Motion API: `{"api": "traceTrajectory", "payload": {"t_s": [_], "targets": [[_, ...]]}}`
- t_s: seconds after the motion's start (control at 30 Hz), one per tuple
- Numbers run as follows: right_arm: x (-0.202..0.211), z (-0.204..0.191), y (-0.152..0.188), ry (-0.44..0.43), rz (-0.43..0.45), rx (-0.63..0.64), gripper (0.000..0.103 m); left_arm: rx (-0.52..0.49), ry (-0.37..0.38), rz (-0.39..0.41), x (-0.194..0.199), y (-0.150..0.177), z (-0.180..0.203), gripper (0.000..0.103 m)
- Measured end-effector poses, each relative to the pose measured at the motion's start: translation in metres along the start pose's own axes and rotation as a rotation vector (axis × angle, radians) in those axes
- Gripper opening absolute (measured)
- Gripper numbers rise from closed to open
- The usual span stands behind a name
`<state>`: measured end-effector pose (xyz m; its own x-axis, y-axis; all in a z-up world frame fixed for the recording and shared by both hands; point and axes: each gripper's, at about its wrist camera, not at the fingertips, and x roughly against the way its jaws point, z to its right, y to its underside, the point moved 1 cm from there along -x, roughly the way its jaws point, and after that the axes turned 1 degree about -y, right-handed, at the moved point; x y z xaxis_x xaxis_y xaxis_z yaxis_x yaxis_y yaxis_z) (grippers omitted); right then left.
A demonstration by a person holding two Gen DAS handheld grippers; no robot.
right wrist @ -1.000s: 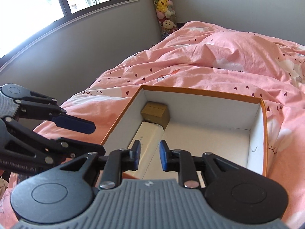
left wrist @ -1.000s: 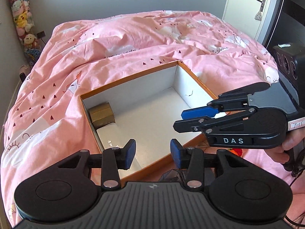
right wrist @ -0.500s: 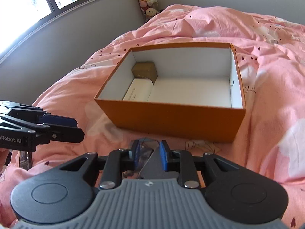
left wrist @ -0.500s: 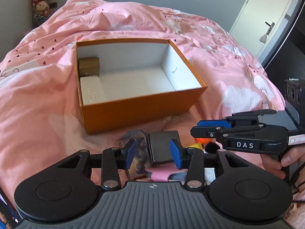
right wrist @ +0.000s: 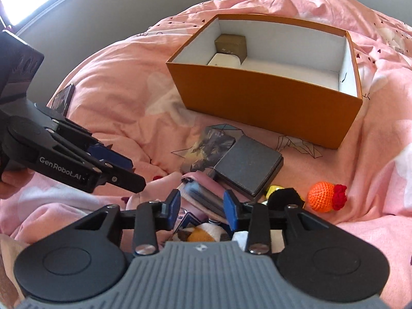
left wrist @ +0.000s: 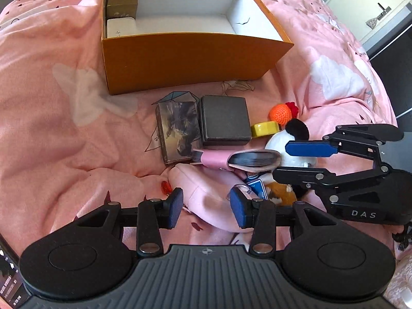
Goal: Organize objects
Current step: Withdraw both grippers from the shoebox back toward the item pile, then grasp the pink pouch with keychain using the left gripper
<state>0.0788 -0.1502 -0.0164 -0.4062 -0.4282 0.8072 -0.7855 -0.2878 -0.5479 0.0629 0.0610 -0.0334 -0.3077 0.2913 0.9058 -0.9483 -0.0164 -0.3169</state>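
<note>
Hovering low over the pink duvet point(left wrist: 64, 118), the left gripper point(left wrist: 207, 207) stood about half open in the lower centre of its own view, its blue pads apart above a pink pouch point(left wrist: 206, 193) and gripping nothing. The right gripper point(right wrist: 202, 209) had just been opening; a pink card wallet point(right wrist: 203, 195) lay beneath the gap between its pads, which did not press on it. An orange box point(left wrist: 180, 59) sat at the top of the left view, with a gold box point(left wrist: 122, 5) and a white case point(left wrist: 121, 27) in its left corner. Below it, in mid-frame, lay a picture card box point(left wrist: 177, 128) beside a dark square box point(left wrist: 224, 121). To their right were a yellow ring point(left wrist: 265, 129), an orange crochet ball point(left wrist: 280, 113) and a plush toy point(left wrist: 283, 144), partly hidden behind the right gripper's arm.
</note>
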Motion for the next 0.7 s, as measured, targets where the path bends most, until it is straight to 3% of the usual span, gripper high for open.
{"api": "traceTrajectory", "payload": {"t_s": [0.17, 0.33, 0.47, 0.5, 0.57, 0.7], "targets": [[-0.008, -0.006, 0.006, 0.063, -0.06, 0.091, 0.046, -0.127, -0.001, -0.048, 0.006, 0.012, 0.008, 0.051], [-0.014, -0.002, 0.006, 0.063, -0.098, 0.078, 0.047, -0.219, -0.011, -0.118, -0.01, 0.025, 0.02, 0.054], [-0.021, 0.002, 0.006, 0.053, -0.131, 0.052, 0.041, -0.189, -0.001, -0.095, -0.021, 0.023, 0.019, 0.054], [-0.023, 0.002, 0.005, 0.058, -0.136, 0.041, 0.032, -0.183, -0.002, -0.084, -0.023, 0.022, 0.019, 0.054], [-0.026, 0.005, 0.004, 0.073, -0.134, 0.022, 0.026, -0.17, -0.004, -0.06, -0.028, 0.017, 0.02, 0.049], [-0.028, 0.01, -0.004, 0.078, -0.098, 0.009, 0.026, -0.115, 0.011, 0.023, -0.03, -0.001, 0.018, 0.045]]}}
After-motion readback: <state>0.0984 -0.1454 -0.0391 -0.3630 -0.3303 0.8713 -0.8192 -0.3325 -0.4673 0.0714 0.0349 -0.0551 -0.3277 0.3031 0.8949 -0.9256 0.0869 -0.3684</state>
